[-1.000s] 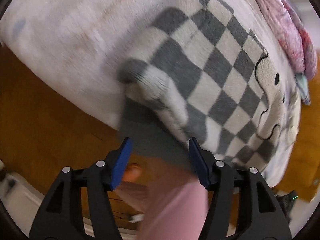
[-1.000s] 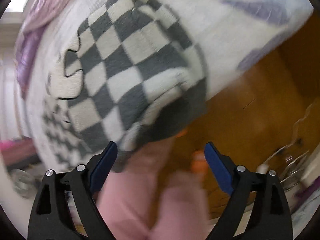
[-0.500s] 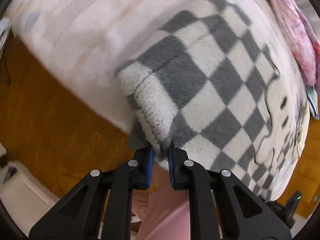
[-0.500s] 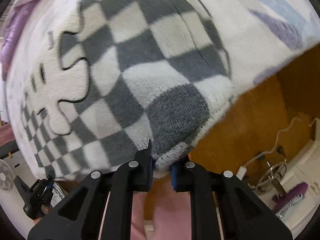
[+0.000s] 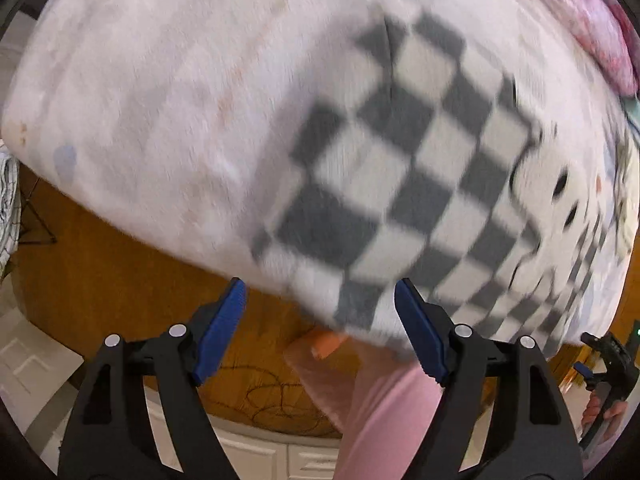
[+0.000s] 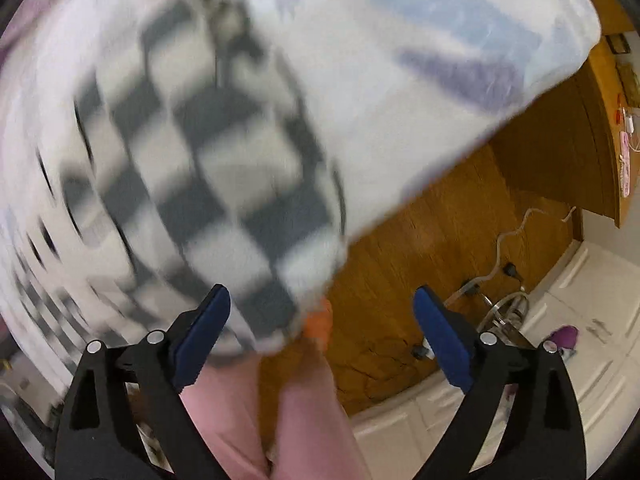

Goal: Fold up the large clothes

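- Both grippers, clamped on the checkered garment's near hem half a second ago, now stand with fingers spread wide and nothing between them.
- Left gripper (image 5: pixel 320 328) hangs just off the bed's edge; the grey-and-white checkered garment (image 5: pixel 400 184) lies on the pale blanket (image 5: pixel 160 100), its hem drooping over the edge between the blue fingers (image 5: pixel 222 326).
- Right gripper (image 6: pixel 322 332) is likewise parted, the blurred checkered garment (image 6: pixel 208 176) reaching down toward its left finger.
- Pale blanket (image 6: pixel 420 60) with blue and purple patches covers the bed beneath the garment.
- Pink-trousered legs (image 6: pixel 272 412) stand on the wooden floor (image 6: pixel 460 240) below the fingers.
- Pink bedding (image 5: pixel 592 16) lies at the bed's far side.
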{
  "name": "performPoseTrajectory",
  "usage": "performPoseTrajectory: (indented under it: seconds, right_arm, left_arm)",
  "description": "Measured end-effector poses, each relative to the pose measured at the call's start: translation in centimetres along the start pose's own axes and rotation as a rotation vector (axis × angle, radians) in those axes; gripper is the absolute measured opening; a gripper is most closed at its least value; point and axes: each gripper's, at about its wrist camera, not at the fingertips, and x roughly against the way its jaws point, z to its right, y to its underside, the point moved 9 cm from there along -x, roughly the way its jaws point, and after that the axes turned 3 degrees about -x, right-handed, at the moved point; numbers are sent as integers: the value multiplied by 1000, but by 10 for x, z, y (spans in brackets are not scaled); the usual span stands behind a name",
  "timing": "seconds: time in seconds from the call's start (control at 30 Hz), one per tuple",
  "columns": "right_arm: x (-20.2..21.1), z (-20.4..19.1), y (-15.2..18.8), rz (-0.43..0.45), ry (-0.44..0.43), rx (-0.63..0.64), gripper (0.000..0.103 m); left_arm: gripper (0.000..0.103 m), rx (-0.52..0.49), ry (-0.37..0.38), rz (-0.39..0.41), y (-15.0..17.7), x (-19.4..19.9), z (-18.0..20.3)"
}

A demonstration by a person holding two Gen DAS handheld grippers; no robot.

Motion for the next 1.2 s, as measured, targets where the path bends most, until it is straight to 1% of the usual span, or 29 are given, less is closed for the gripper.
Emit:
performPoseTrajectory:
  seconds: [0.07,0.1,0.13,0.17,0.2,0.23,0.3,0.33,0.4,0.5,0.57,0.6,0.63,0.67,0.7,0.73,0.77,0.8,0.83,0.87,0.93,0.97,1.0,1.03,1.07,1.1,1.13,1.17,1.2]
  right_arm:
    - [16,-9,-42,40,-58,-13,90]
    - [26,-15,-64,67,-70,-17,90]
    - [32,-15,-75,81,-82,-15,90]
    - [35,-24,-88,90,-101,-10,90]
    - [39,-33,-104,97,-127,-5,90]
    - [40,-29,-115,100,-135,-6,90]
    - [40,-41,-139,89,-140,-5,90]
    - [41,-56,-146,84,-142,-2,90]
    - [40,-66,-166,73,-136,12,90]
    - [25,-78,-168,41,-118,36,90]
    - [12,-87,-168,13,-132,61,89]
    - [7,-91,-167,-2,-137,75,86]
    - [-4,-95,-165,-25,-131,93,65]
    - [-15,-97,-164,-36,-127,99,47]
    - [-20,-102,-164,-43,-168,91,43]
    - [-29,-107,-163,-59,-204,66,41]
    - [-33,-107,-164,-63,-201,44,35]
    - [-33,-108,-166,-60,-206,19,32]
    - [-29,-109,-168,-45,-195,19,26]
    - [-26,-108,-171,-28,-188,27,16]
    - [-15,-101,-187,64,-151,54,11]
    - [-14,-97,-194,81,-150,48,10]
    - [-19,-93,-200,45,-182,8,10]
    - [-20,-91,-201,17,-201,-29,10]
    - [-16,-91,-199,7,-205,-34,11]
    - [-9,-95,-196,20,-190,19,14]
    - [-1,-97,-190,43,-163,92,23]
    - [5,-97,-180,64,-141,153,56]
    - [9,-95,-170,77,-134,189,72]
  left_arm:
    - [77,11,0,25,-27,6,-2]
    - [77,16,-2,34,-44,7,1]
    - [77,22,8,42,-60,7,4]
    - [77,31,24,51,-68,8,4]
    - [77,61,66,69,-89,10,11]
    - [77,76,90,75,-101,11,17]
    - [77,93,139,97,-128,13,31]
    - [77,91,128,111,-140,14,32]
    - [77,77,76,107,-154,10,27]
    - [77,65,40,90,-172,-4,26]
    - [80,63,15,81,-180,-18,20]
    - [80,62,-4,75,-185,-27,19]
    - [80,55,-7,73,-186,-35,19]
    - [71,43,3,74,-187,-41,21]
    - [58,19,38,90,-190,-47,27]
    - [37,6,73,100,-192,-51,30]
    - [32,4,63,98,-192,-54,31]
    - [30,-13,32,94,-194,-54,33]
    - [26,-31,18,102,-196,-50,35]
    - [25,-41,10,111,-198,-47,36]
    - [25,-36,12,123,-201,-42,34]
    - [25,-28,12,118,-200,-45,32]
    - [27,-23,6,103,-200,-51,31]
    - [36,-33,-9,87,-199,-53,29]
    - [52,-48,-36,73,-201,-56,32]
    - [62,-69,-86,70,-197,-52,30]
    - [73,-94,-105,89,-193,-45,29]
    - [77,-119,-107,110,-185,-38,28]
    - [79,-143,-110,115,-172,-32,23]
